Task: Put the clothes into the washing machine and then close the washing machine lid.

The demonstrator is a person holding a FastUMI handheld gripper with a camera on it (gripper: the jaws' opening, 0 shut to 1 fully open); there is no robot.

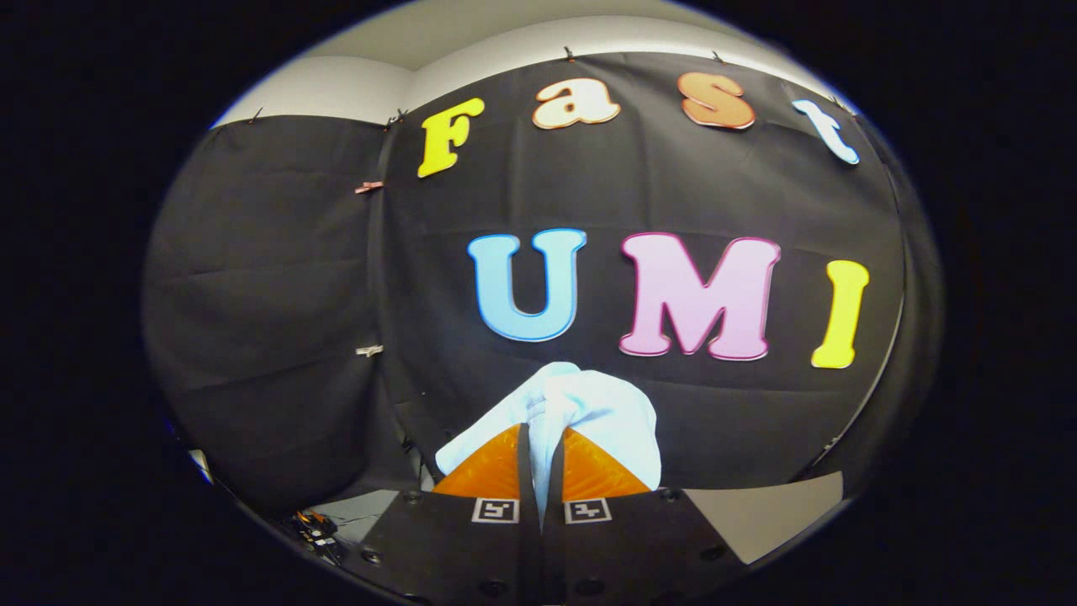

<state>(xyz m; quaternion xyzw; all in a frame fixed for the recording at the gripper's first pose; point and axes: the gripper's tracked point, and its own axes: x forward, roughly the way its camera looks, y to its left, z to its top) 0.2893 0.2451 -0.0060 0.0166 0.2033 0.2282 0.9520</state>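
A bunched piece of pale white-blue clothing is pinched between my two fingers and bulges out above and to both sides of them. My gripper is shut on this cloth, with only a thin fold of fabric showing in the narrow slit between the fingers. The gripper is held up in the air, facing the booth's black cloth wall. The cloth hides whatever lies straight ahead of the fingertips.
The black cloth wall stands close ahead and wraps round to the left. A strip of pale surface shows low on the right beside the gripper body. Some small dark gear with cables lies low on the left.
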